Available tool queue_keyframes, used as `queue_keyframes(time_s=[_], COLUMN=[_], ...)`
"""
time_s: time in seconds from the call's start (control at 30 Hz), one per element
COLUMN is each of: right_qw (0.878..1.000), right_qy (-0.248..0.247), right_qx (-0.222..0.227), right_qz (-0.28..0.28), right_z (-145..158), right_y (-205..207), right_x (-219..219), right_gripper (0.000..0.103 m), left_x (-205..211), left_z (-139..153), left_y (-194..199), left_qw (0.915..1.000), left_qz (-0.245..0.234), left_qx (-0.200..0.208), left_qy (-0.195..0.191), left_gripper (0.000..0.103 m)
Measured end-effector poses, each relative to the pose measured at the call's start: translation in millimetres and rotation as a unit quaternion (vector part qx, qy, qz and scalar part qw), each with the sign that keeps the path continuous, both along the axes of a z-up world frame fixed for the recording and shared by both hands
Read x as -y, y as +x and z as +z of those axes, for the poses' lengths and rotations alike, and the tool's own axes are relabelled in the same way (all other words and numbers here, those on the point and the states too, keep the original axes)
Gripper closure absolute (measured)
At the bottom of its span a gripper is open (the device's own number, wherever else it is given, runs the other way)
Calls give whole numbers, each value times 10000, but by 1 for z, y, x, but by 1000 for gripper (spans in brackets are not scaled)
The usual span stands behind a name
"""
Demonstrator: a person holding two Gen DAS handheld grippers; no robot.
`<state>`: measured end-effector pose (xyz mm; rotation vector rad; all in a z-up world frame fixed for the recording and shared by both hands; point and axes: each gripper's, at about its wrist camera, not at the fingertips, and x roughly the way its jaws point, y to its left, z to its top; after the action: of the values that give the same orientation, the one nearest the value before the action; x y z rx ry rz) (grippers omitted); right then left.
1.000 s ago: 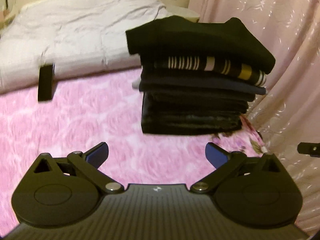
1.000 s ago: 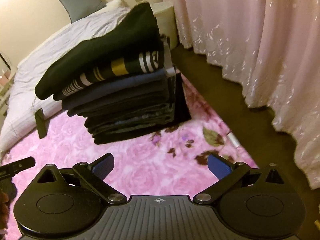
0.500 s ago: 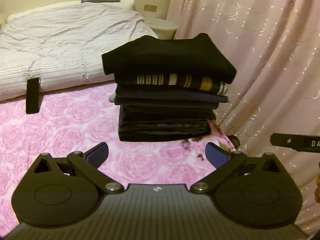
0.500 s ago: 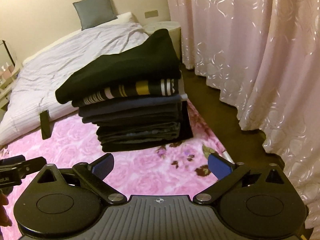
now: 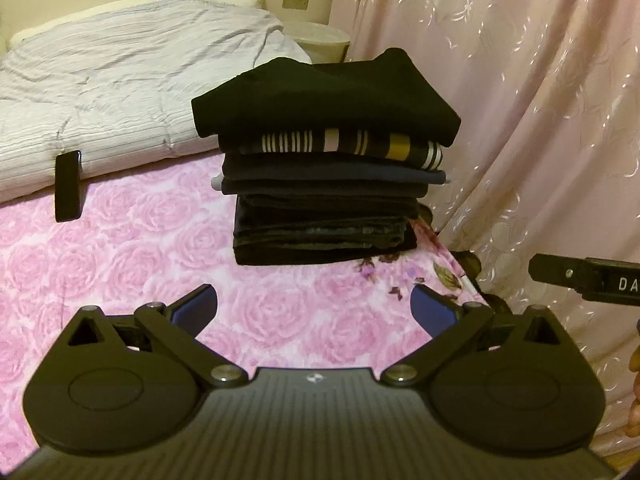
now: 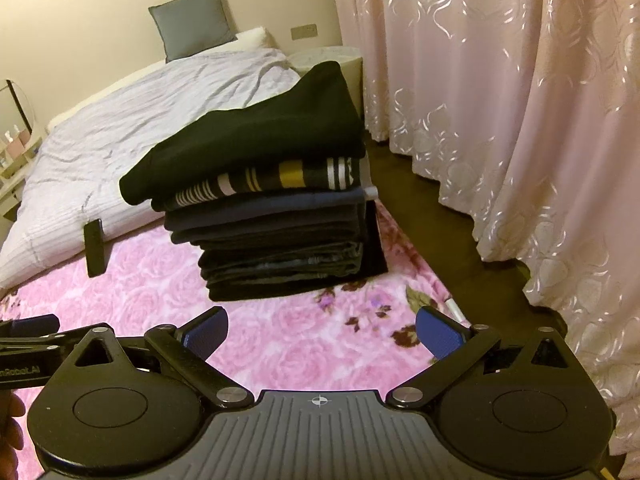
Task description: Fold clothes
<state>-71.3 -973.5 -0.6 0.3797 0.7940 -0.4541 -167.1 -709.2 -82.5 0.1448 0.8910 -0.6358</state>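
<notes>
A pink rose-patterned blanket (image 5: pixel 120 264) covers the floor beside a grey-quilted bed (image 5: pixel 120 80). The left gripper (image 5: pixel 314 306) and right gripper (image 6: pixel 322 330) hover over it, jaws spread and holding nothing. Beyond them sits a stack of folded clothes (image 5: pixel 326 168), pink curtains (image 6: pixel 500 100) behind.

Black top garment (image 5: pixel 328 96), striped shirt (image 5: pixel 352 148) white-mustard, rose-patterned pink blanket (image 5: pixel 120 248).

I see stack of folded clothes (image 5: pixel 326 184) on rug (image 5: pixel 120 264), ahead of me. Bed (image 5: pixel 120 80) far left behind stack. Phone (image 5: pixel 67 186) leans on bed edge, left of stack. Curtain (image 5: pixel 520 120) right. Bin (image 5: pixel 320 42) far, behind stack.
</notes>
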Motion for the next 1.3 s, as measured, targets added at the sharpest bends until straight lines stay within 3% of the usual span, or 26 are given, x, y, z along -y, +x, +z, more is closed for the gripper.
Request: queue_keyframes(time_s=[0.5,1.3], right_qw=[9999,9989], right_qy=[-39,-276], right_qx=[-68,-27], right_qz=[67,380], right_z=[-1,9], right_y=[7,37], right_x=[0,0], right_gripper=[1,1], left_x=[4,9], left_z=[4,4], left_y=[-1,0], left_qw=[9989,9967], left_qz=[175,200], left_qx=[213,453], left_qy=[381,644], left_gripper=[2,2])
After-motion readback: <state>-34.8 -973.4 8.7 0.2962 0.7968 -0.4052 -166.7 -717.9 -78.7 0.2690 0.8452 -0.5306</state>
